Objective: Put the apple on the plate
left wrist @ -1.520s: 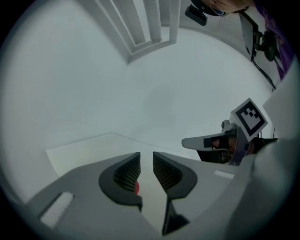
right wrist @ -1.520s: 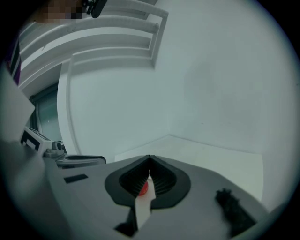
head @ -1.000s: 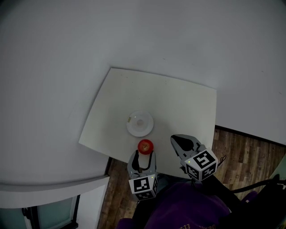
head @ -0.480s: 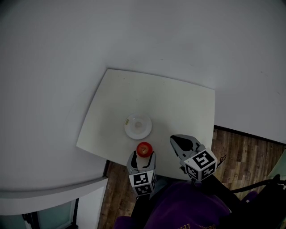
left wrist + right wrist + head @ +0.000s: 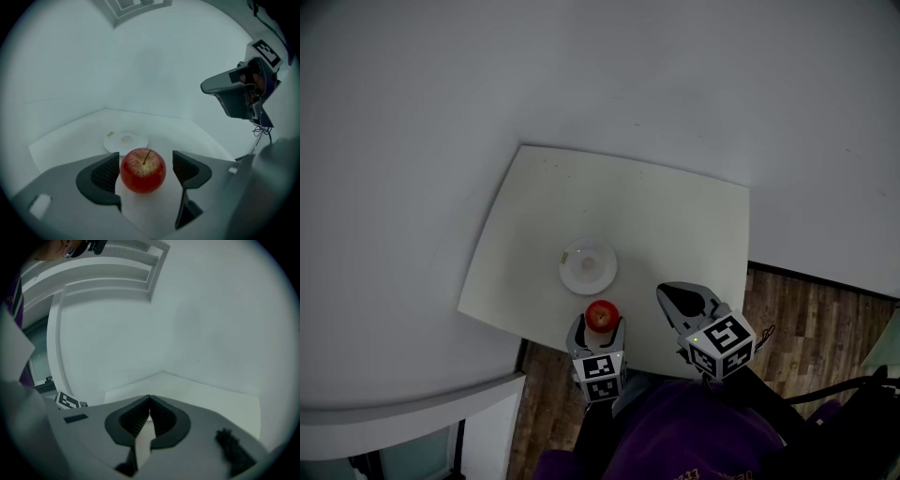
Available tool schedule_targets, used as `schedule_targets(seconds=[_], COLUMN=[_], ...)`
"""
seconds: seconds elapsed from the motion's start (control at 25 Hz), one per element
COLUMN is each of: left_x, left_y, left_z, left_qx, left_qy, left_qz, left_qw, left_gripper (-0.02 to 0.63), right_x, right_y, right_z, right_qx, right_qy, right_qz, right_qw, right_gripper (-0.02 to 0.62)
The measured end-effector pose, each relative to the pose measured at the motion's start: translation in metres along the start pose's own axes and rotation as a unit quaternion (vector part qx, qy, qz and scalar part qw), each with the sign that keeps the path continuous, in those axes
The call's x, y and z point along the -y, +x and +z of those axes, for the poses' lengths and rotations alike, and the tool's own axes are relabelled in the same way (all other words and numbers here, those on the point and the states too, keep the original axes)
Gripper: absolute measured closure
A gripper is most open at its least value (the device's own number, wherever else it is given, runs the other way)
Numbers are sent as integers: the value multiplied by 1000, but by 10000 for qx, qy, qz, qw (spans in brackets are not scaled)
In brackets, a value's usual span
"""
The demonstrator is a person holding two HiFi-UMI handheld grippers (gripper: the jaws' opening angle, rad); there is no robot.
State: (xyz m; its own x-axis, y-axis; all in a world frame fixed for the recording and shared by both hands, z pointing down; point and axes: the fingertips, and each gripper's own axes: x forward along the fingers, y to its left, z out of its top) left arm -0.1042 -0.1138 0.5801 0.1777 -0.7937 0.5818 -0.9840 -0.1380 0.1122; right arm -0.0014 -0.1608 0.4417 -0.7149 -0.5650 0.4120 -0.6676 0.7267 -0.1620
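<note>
Head view, lower centre: red apple (image 5: 602,315), upright with stem up, resting on white table (image 5: 656,216) near its lower edge. Just below white plate (image 5: 588,266) in the frame, close to it but apart; not yet on plate.

Plate: small, round, nothing on it, near middle of table's lower half.

Left gripper (image 5: 600,324): directly below apple in the frame, marker cube toward bottom edge, jaws reaching up either side of apple. Left gripper view: jaws opening, set wide, apple between the dark ribbed pads (image 5: 107,172). Clear gap at the right-hand pad; left-hand pad just beside the skin, contact uncertain. Plate beyond apple, upper centre of tabletop.

Right gripper (image 5: 670,294): right of apple, over table's lower right part, well apart from plate. Right gripper view: jaws closed tip to tip, nothing held, bare tabletop beyond.

Wooden floor (image 5: 825,319): lower right of head view.

Purple garment (image 5: 694,436): bottom edge.
</note>
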Motion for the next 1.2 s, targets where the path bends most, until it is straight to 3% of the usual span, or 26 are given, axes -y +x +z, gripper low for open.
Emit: schedule_targets(seconds=[0.44,1.2], left_x=[-4,-5], left_y=[19,16], left_z=[-18,-4], left_qx=[-316,-70], left_qy=[140,125], left_qz=[-41,-53], left_qw=[9994,9999], left_gripper=[259,246], right_x=[2,7], right_y=[2,3], right_z=[-2,-2], right_qx=[-37,-56], right_qy=[-5,28], right_qz=[-21,-63], right_qw=[10000,10000], right_gripper=[584,584])
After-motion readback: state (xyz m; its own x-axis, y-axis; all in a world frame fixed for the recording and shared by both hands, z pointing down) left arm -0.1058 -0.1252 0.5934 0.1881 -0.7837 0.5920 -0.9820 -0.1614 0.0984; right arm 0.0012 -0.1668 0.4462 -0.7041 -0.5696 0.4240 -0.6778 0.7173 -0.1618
